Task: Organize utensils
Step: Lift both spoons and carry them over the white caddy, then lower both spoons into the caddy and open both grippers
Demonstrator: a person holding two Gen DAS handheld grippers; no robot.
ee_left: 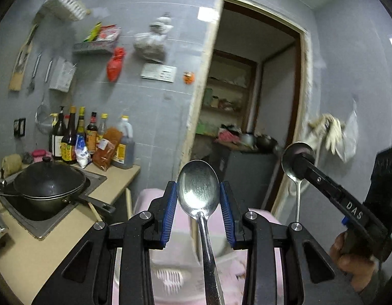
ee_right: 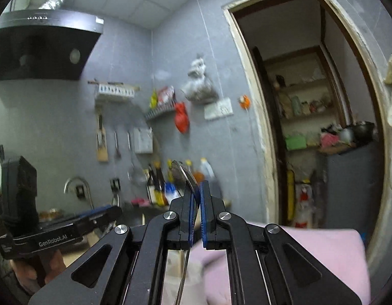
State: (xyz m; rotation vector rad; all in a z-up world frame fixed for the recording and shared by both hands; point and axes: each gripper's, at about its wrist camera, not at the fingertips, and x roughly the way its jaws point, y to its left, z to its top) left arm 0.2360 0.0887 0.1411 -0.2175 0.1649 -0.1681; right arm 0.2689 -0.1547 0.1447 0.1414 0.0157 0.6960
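Beige counter (ee_left: 114, 188): sauce bottles (ee_left: 76, 137), red packet (ee_left: 107, 147), perhaps a sponge (ee_left: 11, 164).

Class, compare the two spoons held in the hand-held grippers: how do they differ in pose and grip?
The left spoon faces its camera bowl-on, between pads that stand apart; the right spoon is pinched across its bowl by nearly shut pads. The left spoon's handle runs back under its hand-held gripper; the right spoon's hangs down below its gripper. Both are shiny metal.
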